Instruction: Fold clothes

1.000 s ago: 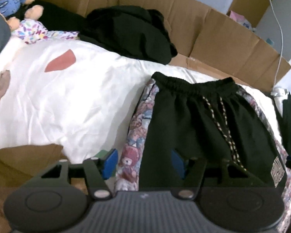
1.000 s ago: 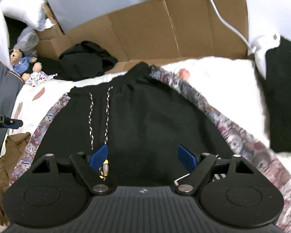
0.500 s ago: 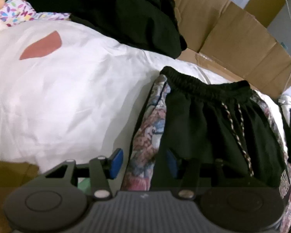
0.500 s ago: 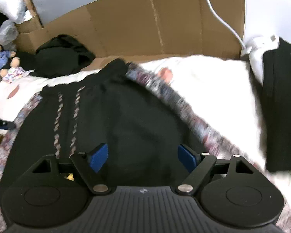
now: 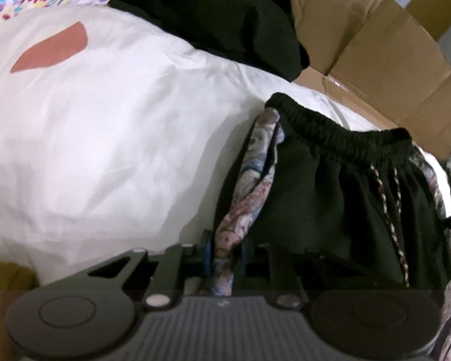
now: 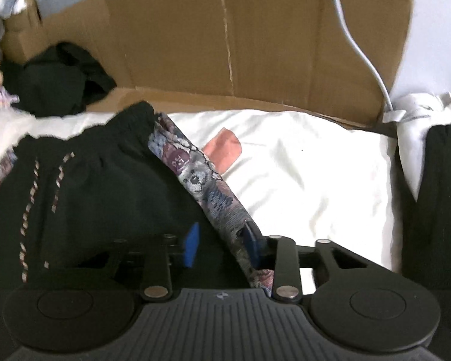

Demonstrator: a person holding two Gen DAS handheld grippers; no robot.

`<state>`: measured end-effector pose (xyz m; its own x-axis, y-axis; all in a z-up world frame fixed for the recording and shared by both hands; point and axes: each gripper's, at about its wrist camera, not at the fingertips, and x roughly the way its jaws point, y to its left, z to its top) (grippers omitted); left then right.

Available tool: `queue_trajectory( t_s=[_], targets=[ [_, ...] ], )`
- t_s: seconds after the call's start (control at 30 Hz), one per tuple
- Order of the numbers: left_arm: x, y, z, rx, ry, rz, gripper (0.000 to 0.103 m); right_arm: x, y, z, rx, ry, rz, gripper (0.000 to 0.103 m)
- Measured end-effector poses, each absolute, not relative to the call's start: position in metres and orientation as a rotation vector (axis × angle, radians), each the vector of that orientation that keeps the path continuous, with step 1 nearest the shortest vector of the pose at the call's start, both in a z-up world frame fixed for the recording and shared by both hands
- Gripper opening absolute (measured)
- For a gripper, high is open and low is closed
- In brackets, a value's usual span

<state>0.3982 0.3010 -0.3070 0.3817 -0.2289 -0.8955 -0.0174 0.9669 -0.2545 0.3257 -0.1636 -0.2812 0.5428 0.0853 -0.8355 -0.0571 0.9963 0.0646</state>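
Clearly the shorts are soft, light knit cloth that will sag and drape once lifted, so they want a hold at both sides at once. They lie flat on the white bedding, waistband toward the cardboard at the far edge, drawstrings loose down the front. The left gripper has just been closing and is clenched on the patterned side stripe at the shorts' left edge, the fabric bunched between its pads. The right gripper has also been closing; the opposite stripe sits between its blue pads, but the left pad appears to stand off the cloth, so it is not yet gripping. The stripes look like thicker woven tape, likely a firmer, less slippery hold than the black body.
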Motion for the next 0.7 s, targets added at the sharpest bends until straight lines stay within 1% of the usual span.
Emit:
queue_trajectory(
  t_s=[0.07,0.13,0.17,0.2,0.23,0.33,0.43,0.47,0.63,0.67,0.7],
  targets=[
    [0.399,0.301,-0.308,-0.240,1.177,-0.121,0.020,0.327,-0.164,-0.283,0.021,1.000,0.078,0.035],
    [0.397,0.297,-0.306,-0.230,1.177,-0.086,0.030,0.328,-0.166,-0.283,0.024,1.004,0.069,0.035],
    [0.395,0.295,-0.304,-0.224,1.177,-0.073,0.042,0.327,-0.167,-0.282,0.035,1.003,0.066,0.035],
    [0.394,0.293,-0.302,-0.219,1.174,-0.074,0.048,0.326,-0.169,-0.279,0.046,0.995,0.066,0.035],
    [0.392,0.290,-0.298,-0.210,1.166,-0.081,0.050,0.324,-0.169,-0.275,0.049,0.988,0.070,0.036],
    [0.387,0.284,-0.290,-0.190,1.150,-0.086,0.059,0.322,-0.171,-0.270,0.045,0.985,0.085,0.036],
    [0.383,0.276,-0.284,-0.171,1.139,-0.086,0.069,0.319,-0.177,-0.264,0.055,0.976,0.090,0.036],
    [0.382,0.273,-0.282,-0.165,1.138,-0.087,0.074,0.318,-0.182,-0.261,0.060,0.972,0.089,0.036],
    [0.378,0.263,-0.270,-0.150,1.124,-0.112,0.079,0.315,-0.201,-0.252,0.053,0.978,0.111,0.036],
    [0.377,0.261,-0.267,-0.144,1.119,-0.106,0.084,0.313,-0.208,-0.251,0.052,0.982,0.112,0.036],
    [0.377,0.260,-0.266,-0.146,1.114,-0.104,0.086,0.312,-0.215,-0.250,0.052,0.987,0.112,0.036]
  ],
)
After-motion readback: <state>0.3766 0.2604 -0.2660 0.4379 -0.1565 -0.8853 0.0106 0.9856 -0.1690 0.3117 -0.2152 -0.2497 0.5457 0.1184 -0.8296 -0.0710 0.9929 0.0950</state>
